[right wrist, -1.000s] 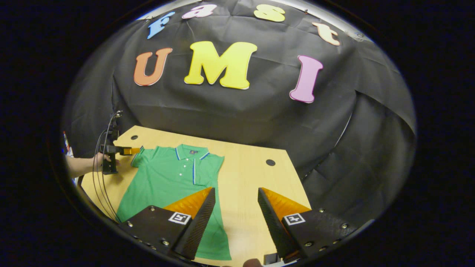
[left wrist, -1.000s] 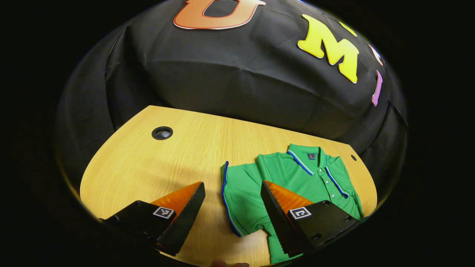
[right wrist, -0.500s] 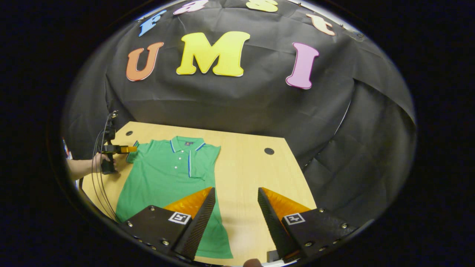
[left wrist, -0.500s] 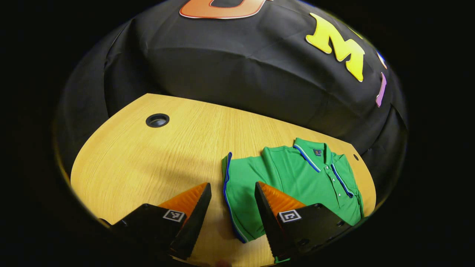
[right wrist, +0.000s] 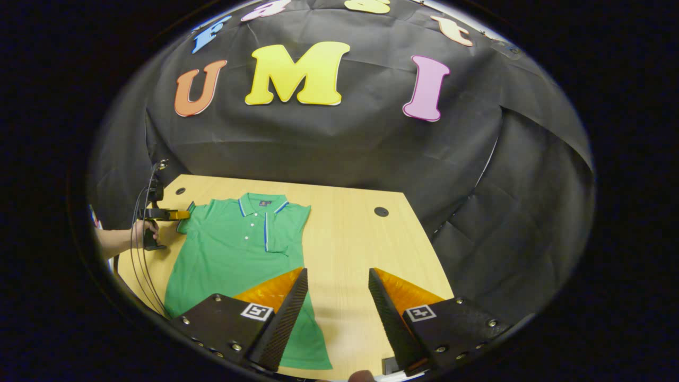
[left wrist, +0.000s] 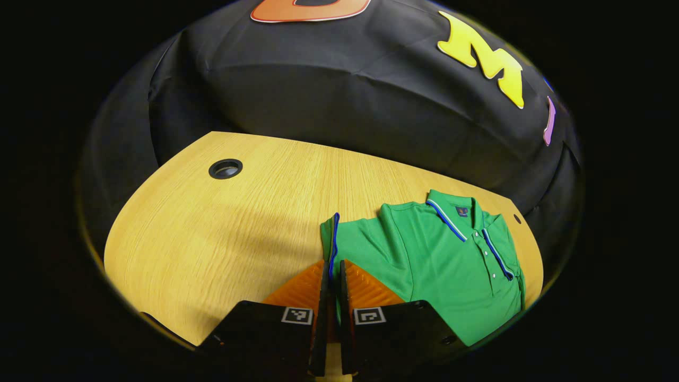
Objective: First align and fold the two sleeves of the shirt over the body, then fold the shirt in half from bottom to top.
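Cloth is the risk here: the left gripper (left wrist: 330,278) has its fingers drawn nearly together over the blue-piped cuff of the left sleeve (left wrist: 350,249), and the bite looks thin — only the hem edge sits between the pads. If the lift goes fast or straight up, the cuff could slip out, or the whole shirt (left wrist: 445,265) could drag sideways and spoil the alignment. Ahead and to the right of this gripper the green body lies flat, collar (left wrist: 448,212) farthest off, so the fold path over it looks free. To its left runs bare table (left wrist: 212,239) with a cable hole (left wrist: 225,168) well away.

The right gripper (right wrist: 334,297) holds nothing, fingers spread wide, hovering above bare wood just right of the shirt's lower hem (right wrist: 297,355). The right sleeve already seems tucked over the body. Ahead of it lie open tabletop and another hole (right wrist: 381,211); the table's right edge is near — little margin there.
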`<state>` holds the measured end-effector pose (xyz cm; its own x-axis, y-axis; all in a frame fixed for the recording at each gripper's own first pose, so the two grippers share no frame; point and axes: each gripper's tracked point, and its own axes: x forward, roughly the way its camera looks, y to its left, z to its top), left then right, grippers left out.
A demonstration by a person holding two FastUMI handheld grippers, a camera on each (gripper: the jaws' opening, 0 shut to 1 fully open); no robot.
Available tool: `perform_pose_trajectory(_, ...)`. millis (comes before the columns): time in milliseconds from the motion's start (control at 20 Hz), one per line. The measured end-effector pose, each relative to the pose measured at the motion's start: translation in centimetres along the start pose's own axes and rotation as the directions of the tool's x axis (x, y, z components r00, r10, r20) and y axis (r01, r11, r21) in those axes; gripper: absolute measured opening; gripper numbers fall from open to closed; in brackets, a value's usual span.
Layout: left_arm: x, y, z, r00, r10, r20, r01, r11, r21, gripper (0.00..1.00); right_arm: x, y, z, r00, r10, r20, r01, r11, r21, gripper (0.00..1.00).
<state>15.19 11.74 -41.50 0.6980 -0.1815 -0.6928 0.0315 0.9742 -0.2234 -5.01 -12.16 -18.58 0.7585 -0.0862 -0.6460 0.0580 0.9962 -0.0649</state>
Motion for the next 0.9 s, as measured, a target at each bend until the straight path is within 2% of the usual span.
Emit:
perform_pose_trajectory(200, 0.0, 0.1, 0.1, 1.000, 0.018, -0.014, -0.017, 0.999, 0.034, 0.05, -0.1, -0.8, -0.6, 1.000, -0.012, -0.007, 0.012, 1.000, 0.020, 0.76)
perform_pose_trajectory(500, -0.4, 0.1, 0.9, 0.998, 0.058, -0.004, -0.057, 0.996, 0.067, 0.03, -0.6, -1.4, -0.7, 1.000, -0.027, 0.010, 0.027, 1.000, -0.008, 0.76)
perform_pose_trajectory(650, -1.9, -1.3, 2.6, 0.999, 0.035, 0.038, -0.038, 0.996, 0.080, 0.03, -0.5, -1.5, -0.8, 1.000, -0.019, 0.015, 0.019, 1.000, -0.005, 0.76)
perform_pose_trajectory(900, -4.0, -4.3, 5.6, 0.996, -0.008, 0.089, -0.006, 0.986, 0.164, 0.03, -0.8, -1.6, -0.4, 0.999, -0.008, 0.040, 0.007, 1.000, 0.027, 0.76)
